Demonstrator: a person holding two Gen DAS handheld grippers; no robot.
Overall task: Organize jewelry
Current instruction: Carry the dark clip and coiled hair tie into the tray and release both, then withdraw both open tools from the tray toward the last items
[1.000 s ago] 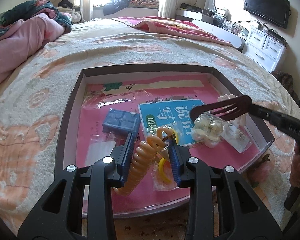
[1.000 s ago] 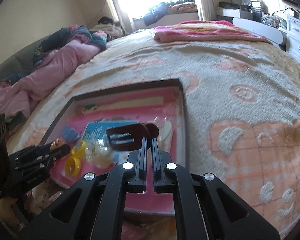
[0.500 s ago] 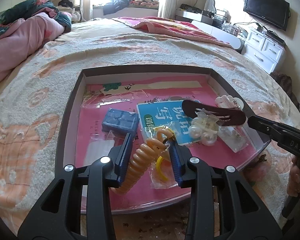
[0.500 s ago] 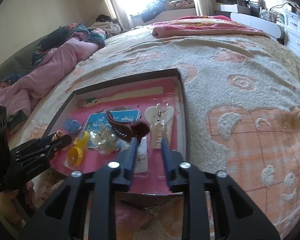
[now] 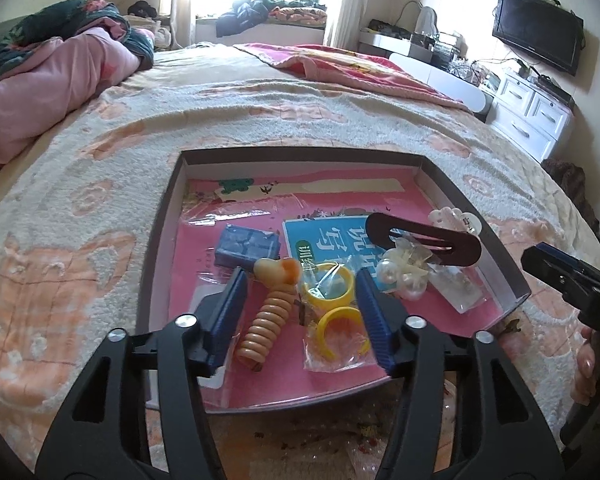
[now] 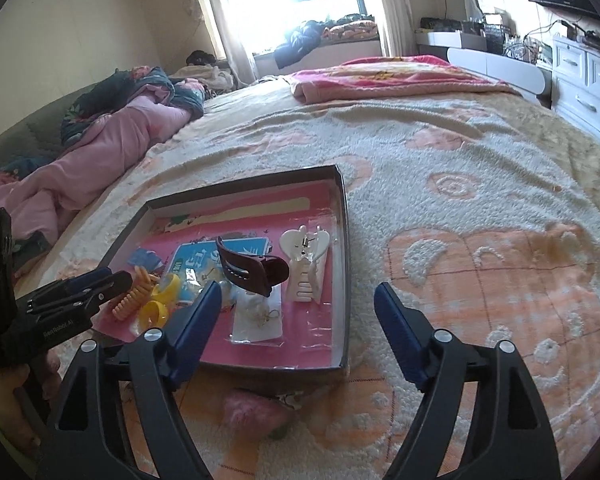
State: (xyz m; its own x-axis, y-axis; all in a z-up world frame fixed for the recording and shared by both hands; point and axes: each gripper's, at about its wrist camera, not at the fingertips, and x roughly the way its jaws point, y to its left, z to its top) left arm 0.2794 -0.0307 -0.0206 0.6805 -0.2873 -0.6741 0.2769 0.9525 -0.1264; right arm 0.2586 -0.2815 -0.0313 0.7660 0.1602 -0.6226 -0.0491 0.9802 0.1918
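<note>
Bed [image 6: 480, 184] fills the room, fuzzy cream blanket with peach patterns, pink quilt bunched far left. Shallow dark-walled tray [image 5: 162, 240] sits at the near edge, pink glossy liner, teal printed card in the middle.

Left gripper [image 5: 298, 312] hovers low over the tray's near-left part, blue ribbed pads spread apart, nothing clamped. Between its jaws lie the orange coil hair tie [image 5: 268, 316] and a clear crinkly bag with yellow rings [image 5: 334, 304]. Coil is rubbery, ridged, long axis running near-to-far, roughly in line with the fingers. Likely next pick is one of these; the left claw is much the nearer, practically straddling them.

Right gripper [image 6: 298, 316] hangs at the tray's near-right corner, jaws wide apart, empty, left pad over the tray, right pad out over the blanket.

Brown barrette [image 5: 422, 238], flat glossy oval with a slot, rests tilted on the pearl clip [image 5: 404, 272], long axis left-right in the left view. White claw clip [image 6: 306, 264], hard plastic, heart-shaped top, lies just right of it by the right wall. Small clear bag of thin earrings [image 6: 260, 316] lies flat just ahead of the right claw's left pad. Blue faceted block [image 5: 246, 246] sits far of the left claw's left pad.

Everything jewelry-like is inside the tray; a pink fluffy thing [image 6: 252, 412] lies outside, near the front wall.
</note>
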